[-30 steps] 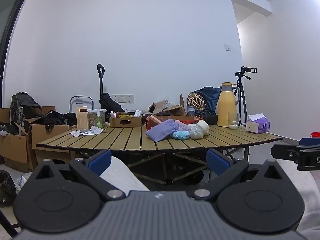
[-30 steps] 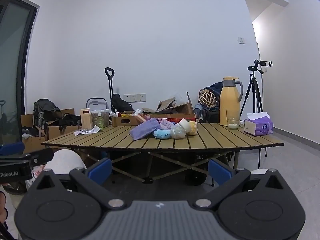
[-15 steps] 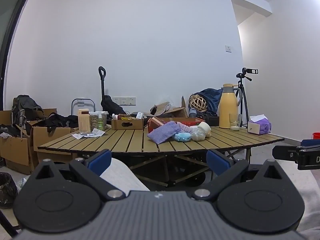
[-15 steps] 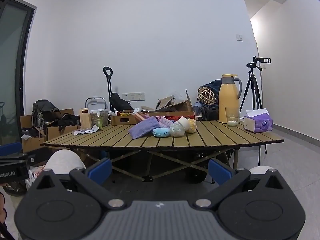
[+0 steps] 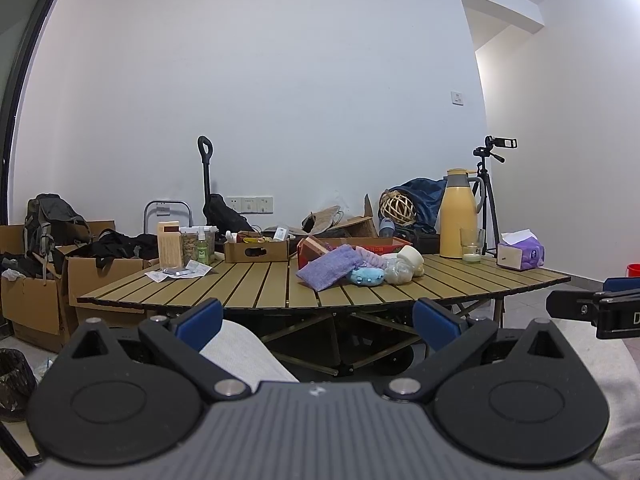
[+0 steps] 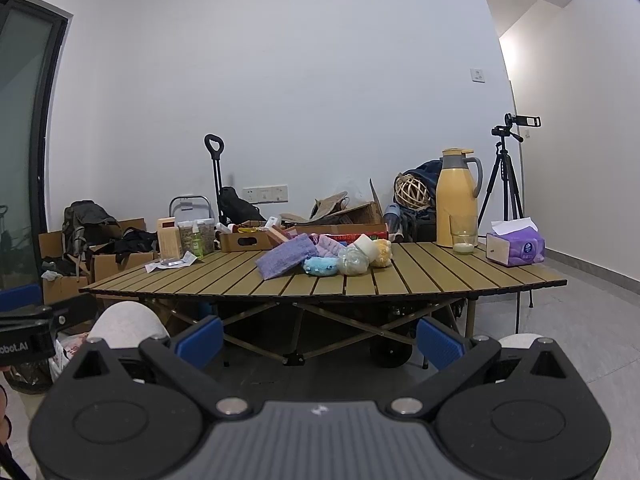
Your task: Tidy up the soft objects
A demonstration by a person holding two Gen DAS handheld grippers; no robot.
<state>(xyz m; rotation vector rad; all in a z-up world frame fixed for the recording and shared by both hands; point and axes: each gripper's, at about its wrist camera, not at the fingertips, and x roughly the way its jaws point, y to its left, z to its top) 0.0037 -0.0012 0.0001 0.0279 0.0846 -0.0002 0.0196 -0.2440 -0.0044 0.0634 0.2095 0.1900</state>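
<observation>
A pile of soft things lies mid-table: a purple towel, a pink cloth, a blue plush, a pale mesh ball, a white roll and a yellow plush. A red box stands just behind them. My left gripper is open and empty, well short of the table and below its edge. My right gripper is open and empty too, equally far back.
The slatted wooden table also holds a cardboard tray, jars and papers at left, a yellow thermos, a glass and a purple tissue box at right. Cardboard boxes and a tripod stand around.
Both views have shifted slightly: the table sits a bit lower and nearer in frame than a second ago. Both grippers stay open and empty.
</observation>
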